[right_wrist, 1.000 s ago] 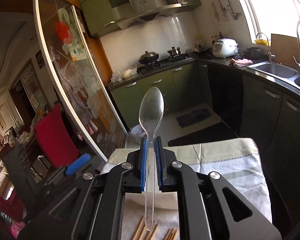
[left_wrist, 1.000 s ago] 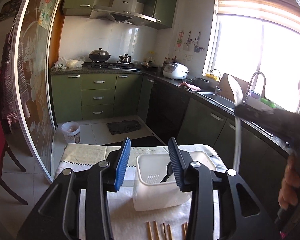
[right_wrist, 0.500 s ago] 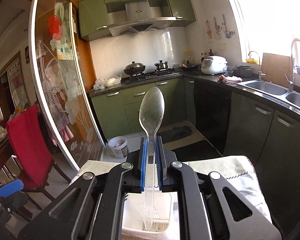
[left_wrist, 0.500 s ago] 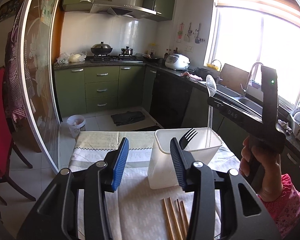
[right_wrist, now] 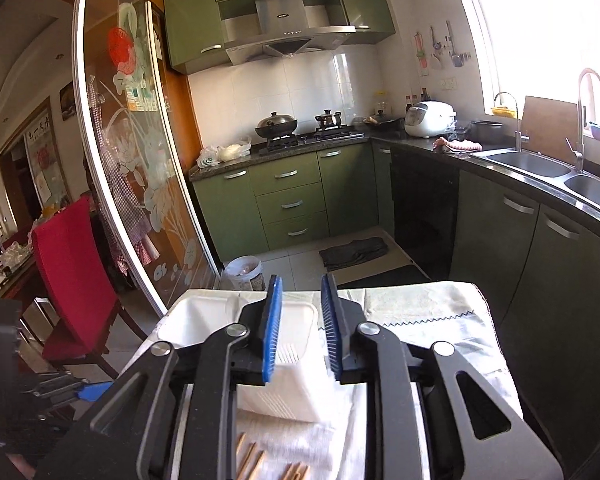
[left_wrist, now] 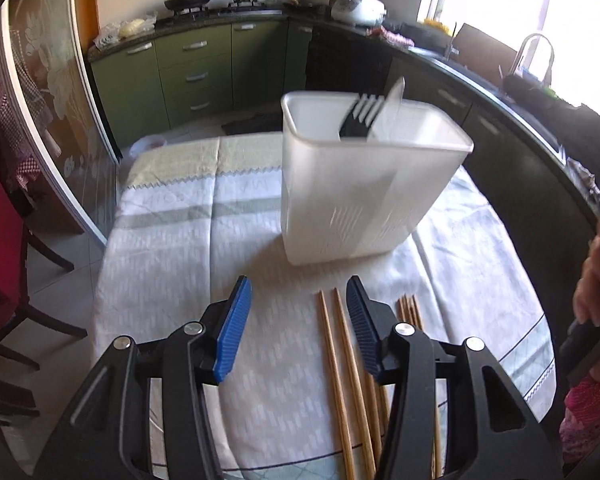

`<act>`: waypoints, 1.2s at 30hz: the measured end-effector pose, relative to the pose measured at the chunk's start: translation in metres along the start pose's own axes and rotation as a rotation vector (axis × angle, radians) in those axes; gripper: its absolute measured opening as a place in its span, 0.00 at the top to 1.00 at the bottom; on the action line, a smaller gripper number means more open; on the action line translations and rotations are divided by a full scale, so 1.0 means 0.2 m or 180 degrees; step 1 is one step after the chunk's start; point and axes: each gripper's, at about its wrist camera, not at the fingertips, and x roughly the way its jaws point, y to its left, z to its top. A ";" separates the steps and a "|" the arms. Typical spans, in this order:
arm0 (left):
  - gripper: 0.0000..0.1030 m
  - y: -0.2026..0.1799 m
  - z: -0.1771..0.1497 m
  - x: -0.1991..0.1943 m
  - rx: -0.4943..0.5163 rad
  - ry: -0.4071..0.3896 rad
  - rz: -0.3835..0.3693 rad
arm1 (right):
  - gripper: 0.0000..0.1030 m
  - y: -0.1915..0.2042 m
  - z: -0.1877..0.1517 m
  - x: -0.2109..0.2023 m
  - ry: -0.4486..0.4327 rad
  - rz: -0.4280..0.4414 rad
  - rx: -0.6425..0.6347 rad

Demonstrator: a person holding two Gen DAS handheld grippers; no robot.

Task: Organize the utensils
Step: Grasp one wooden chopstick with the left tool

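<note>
Your left gripper (left_wrist: 298,324) hangs low over the surface (left_wrist: 172,264) with its blue pads spread apart and nothing between them. Straight ahead of it stands the white plastic container (left_wrist: 364,196), upright on the pale patterned cloth (left_wrist: 240,208) that covers the surface. A black fork (left_wrist: 360,120) leans inside the container with its tines up above the rim, and a clear plastic spoon (left_wrist: 392,108) stands just beside it, its bowl also poking over the rim; the two look close enough to touch, though motion blur keeps you from telling for sure.

On the cloth between your left gripper and the container lie the wooden chopsticks (left_wrist: 340,344). Two of them run side by side just inside the right pad, and more lie in a bunch beyond that pad, partly hidden by the gripper body. Your right hand (left_wrist: 592,276) shows at the right edge of the left view, wrapped around the handle of the other tool.

Your right gripper (right_wrist: 300,328) is also empty, its pads held apart with a clear gap. From that camera the container (right_wrist: 196,320) sits just ahead and below, partly covered by the left finger, and the tips of a few chopsticks (right_wrist: 252,460) show at the bottom edge on the cloth (right_wrist: 420,308).
</note>
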 end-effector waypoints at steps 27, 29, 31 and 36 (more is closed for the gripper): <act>0.94 -0.20 -0.10 0.49 0.0085 0.1194 0.0225 | 0.76 -0.25 -0.34 -0.15 0.0846 -0.0057 0.0101; 0.94 -0.20 -0.10 0.48 0.0033 0.1156 0.0207 | 0.76 -0.22 -0.37 -0.12 0.1040 -0.0005 0.0053; 0.94 -0.17 -0.08 0.44 -0.0030 0.1043 0.0195 | 0.76 -0.19 -0.41 -0.07 0.1326 0.0055 0.0015; 0.94 -0.10 -0.05 0.17 -0.0083 0.0399 0.0230 | 0.72 -0.11 -0.57 0.11 0.2164 0.0222 0.0069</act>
